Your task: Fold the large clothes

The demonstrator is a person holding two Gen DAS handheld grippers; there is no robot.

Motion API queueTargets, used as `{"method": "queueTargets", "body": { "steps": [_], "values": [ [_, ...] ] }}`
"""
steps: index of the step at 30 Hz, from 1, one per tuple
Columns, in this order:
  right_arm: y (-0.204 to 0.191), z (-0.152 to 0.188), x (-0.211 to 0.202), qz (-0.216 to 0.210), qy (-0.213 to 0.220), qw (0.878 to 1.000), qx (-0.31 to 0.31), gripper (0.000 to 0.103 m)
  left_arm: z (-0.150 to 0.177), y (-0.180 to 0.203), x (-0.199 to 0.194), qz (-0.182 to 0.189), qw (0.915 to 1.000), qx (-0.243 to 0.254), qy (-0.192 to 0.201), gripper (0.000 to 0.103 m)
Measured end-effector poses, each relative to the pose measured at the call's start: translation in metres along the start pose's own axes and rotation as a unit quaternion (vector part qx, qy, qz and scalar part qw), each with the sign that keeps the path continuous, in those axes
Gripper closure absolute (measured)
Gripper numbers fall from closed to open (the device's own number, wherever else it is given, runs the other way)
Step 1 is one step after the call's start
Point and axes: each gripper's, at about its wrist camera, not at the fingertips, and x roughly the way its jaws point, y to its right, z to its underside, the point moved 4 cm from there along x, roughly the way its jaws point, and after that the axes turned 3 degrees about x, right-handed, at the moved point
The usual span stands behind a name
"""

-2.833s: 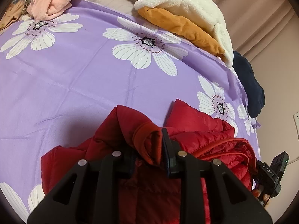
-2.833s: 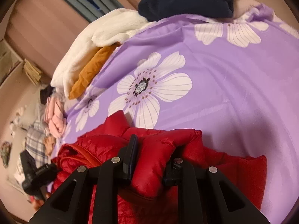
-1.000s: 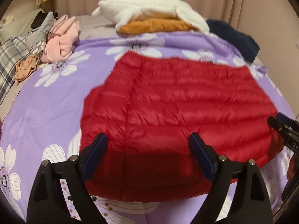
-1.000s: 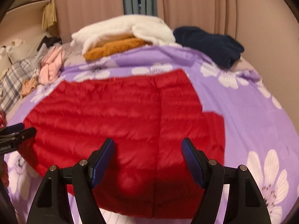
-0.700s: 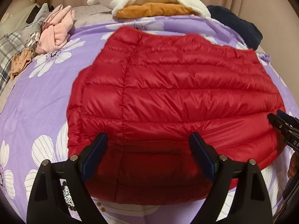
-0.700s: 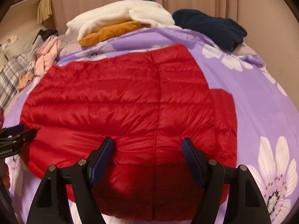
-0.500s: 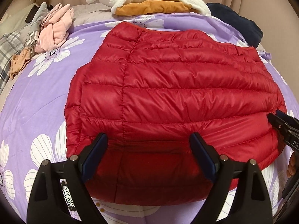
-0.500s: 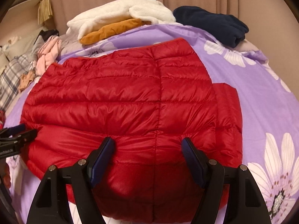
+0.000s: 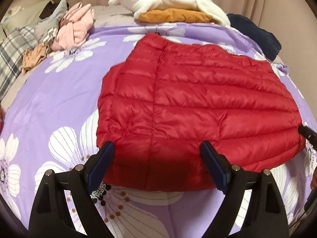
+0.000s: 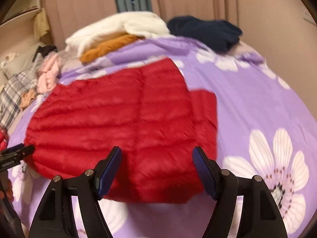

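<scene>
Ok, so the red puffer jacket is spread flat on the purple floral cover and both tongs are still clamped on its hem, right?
Not quite. The red puffer jacket does lie flat on the purple floral cover, but both wrist views show the left tongs and right tongs open, holding nothing.

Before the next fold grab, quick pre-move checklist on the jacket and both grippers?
1. Jacket spread flat on the bedspread: ok.
2. Left gripper open and holding nothing: ok.
3. Right gripper open and holding nothing: ok.
4. Near hem within both grippers' view: ok, it lies just ahead of the fingers.
5. Sleeves tucked in: not ok, a red flap sticks out past the jacket's right edge.
6. Fold area free of the other clothes: ok, the white and orange pile, pink garment and navy garment sit apart at the far edge.
</scene>
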Motion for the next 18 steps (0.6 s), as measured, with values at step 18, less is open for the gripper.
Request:
{"method": "queueTargets", "body": {
  "steps": [18],
  "values": [
    [0.001,-0.010,-0.046,0.012,0.064,0.998,-0.021,0.029,0.012,-0.063,-0.034,0.118,0.9770,-0.175,0.030,0.005]
  ]
}}
